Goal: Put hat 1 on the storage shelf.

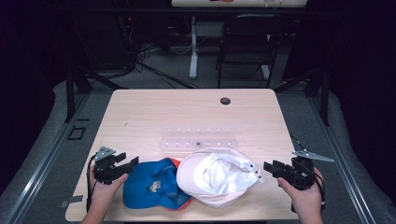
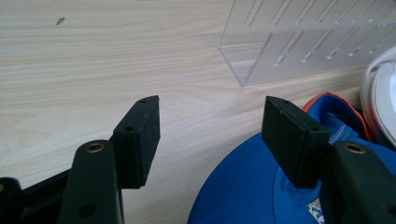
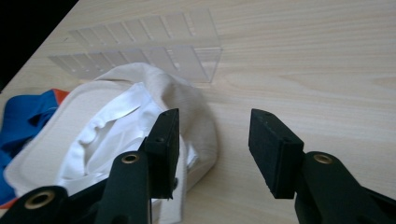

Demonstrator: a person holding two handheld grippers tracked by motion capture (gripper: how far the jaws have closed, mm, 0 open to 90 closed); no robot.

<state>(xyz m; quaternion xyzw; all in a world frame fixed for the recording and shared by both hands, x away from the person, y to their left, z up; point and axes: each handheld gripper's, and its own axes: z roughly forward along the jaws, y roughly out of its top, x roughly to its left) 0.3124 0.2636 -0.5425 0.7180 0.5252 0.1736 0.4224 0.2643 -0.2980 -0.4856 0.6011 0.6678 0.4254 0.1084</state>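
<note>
Two caps (image 1: 187, 179) side by side, touching — slotted rack (image 1: 198, 138) just behind them.

A clear rack (image 1: 198, 138) sits mid-table (image 1: 140, 116); a folding chair (image 1: 246, 42) and cables (image 1: 140, 56) occupy the floor beyond.

My two grippers (image 1: 132, 163) (image 1: 269, 167) are black with brass-coloured rivets, grey three-cornered top plates and black trailing cables.

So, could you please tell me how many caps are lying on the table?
2. A blue fabric cap with orange trim lies near the left gripper; a white fabric cap, inside up, overlaps its right edge, nearer the right gripper.
</note>
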